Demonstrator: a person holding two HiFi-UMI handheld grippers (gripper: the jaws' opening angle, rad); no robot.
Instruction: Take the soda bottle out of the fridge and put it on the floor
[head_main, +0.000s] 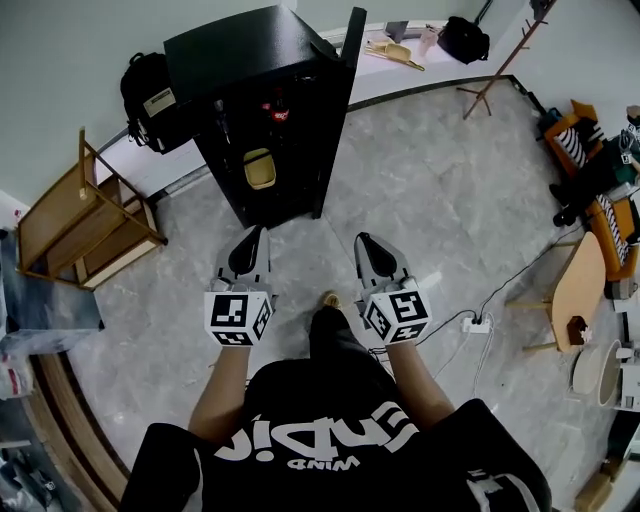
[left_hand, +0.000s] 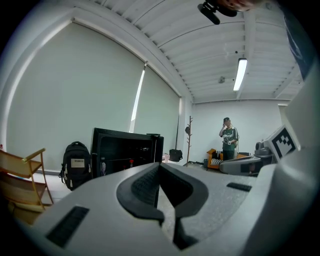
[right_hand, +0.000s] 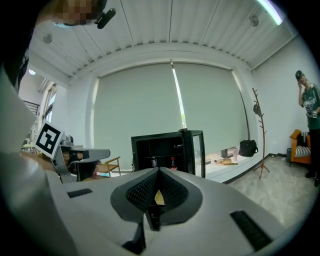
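The black fridge (head_main: 232, 72) stands ahead of me with its door (head_main: 333, 120) swung open to the right. On an inner shelf stands the soda bottle (head_main: 281, 111), dark with a red label; it also shows small in the left gripper view (left_hand: 131, 162) and the right gripper view (right_hand: 173, 162). A yellow container (head_main: 259, 168) sits lower in the fridge. My left gripper (head_main: 256, 236) and right gripper (head_main: 363, 242) hover side by side above the floor, well short of the fridge. Both have their jaws closed together with nothing between them.
A wooden folding chair (head_main: 80, 215) and a black backpack (head_main: 145, 90) are left of the fridge. A coat rack (head_main: 500, 65), a round wooden table (head_main: 580, 290) and orange chairs (head_main: 605, 210) stand right. A power strip (head_main: 475, 323) with cable lies on the floor. A person (left_hand: 229, 140) stands far back.
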